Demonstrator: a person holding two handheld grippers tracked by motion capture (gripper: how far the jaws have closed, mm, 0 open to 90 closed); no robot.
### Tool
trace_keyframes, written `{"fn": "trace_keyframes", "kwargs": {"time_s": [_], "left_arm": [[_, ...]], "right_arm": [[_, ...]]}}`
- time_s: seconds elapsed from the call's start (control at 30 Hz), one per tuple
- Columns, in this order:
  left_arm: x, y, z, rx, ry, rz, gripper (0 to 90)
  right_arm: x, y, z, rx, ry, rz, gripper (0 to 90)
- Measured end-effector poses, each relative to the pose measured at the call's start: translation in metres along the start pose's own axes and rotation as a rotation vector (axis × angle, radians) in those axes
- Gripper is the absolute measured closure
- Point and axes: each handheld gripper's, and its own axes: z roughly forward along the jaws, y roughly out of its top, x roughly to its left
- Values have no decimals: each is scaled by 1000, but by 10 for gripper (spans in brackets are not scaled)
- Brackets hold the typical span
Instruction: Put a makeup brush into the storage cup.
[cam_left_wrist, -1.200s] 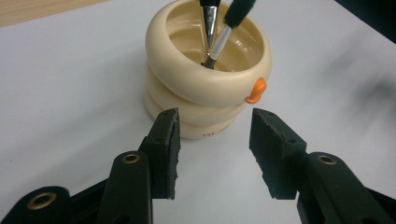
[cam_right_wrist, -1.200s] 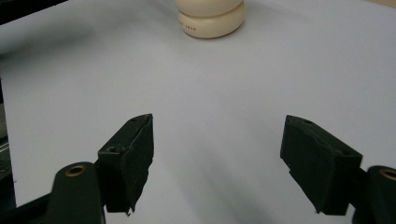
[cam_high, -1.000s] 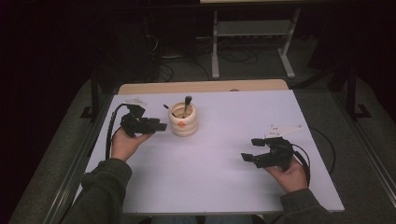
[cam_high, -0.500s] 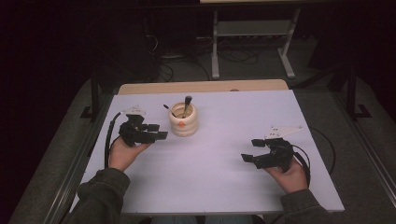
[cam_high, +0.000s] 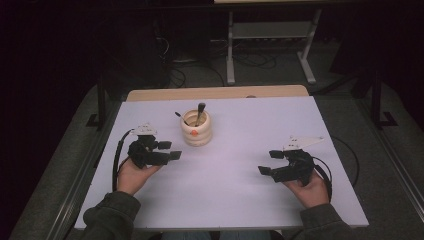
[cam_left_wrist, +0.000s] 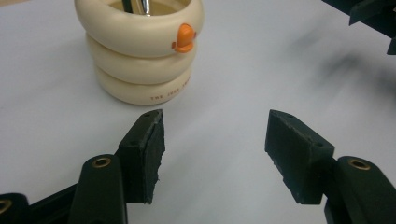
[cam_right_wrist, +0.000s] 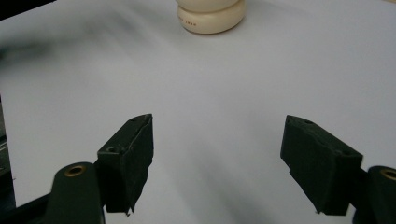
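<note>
At left on the white table (cam_high: 235, 200), the left hand (cam_high: 131, 176) holds the left gripper (cam_high: 172, 150) low over the surface, jaws pointing right, toward the table's middle. Its jaws have just been opening and stand wide apart with nothing between them; in the left gripper view (cam_left_wrist: 214, 156) bare table shows between the pads. Just past the tips, slightly beyond and right, sits the cup (cam_high: 196, 128), a cream holder of three stacked rings with an orange knob (cam_left_wrist: 185, 37) on the top ring, upright, not touching the jaws. Two dark-handled tools (cam_high: 200, 112) stand inside it, leaning. Small print on its bottom ring is too small to read. Well apart at right, the right hand (cam_high: 311, 189) holds the right gripper (cam_high: 270, 162), jaws pointing left, spread apart and empty; the right gripper view (cam_right_wrist: 217, 163) shows only table between them, cup base (cam_right_wrist: 211, 16) far off at top.
</note>
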Motion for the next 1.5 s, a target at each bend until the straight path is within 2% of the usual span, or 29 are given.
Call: {"fn": "trace_keyframes", "kwargs": {"time_s": [0.23,0.47,0.6,0.93,0.97,1.0,1.27,1.5], "left_arm": [[-8,-9,2,-11,1,-1,355],[-17,-20,0,-18,7,18,338],[-23,-24,2,-13,10,45,332],[-26,-35,-2,-34,8,35,310],[-27,-37,-2,-35,9,22,308],[-27,-38,-3,-39,10,34,308],[-28,-48,-9,-48,22,25,298],[-28,-56,-14,-73,31,14,293]], "right_arm": [[-1,-1,0,3,-2,1,245],[-1,-2,0,-2,-4,1,245],[-1,-3,1,4,-4,2,245],[-1,-5,1,3,-5,4,245],[-1,-6,1,6,-5,10,245],[-1,-6,1,6,-5,10,245],[-1,-9,1,16,-5,2,245],[0,-12,1,20,0,18,245]]}}
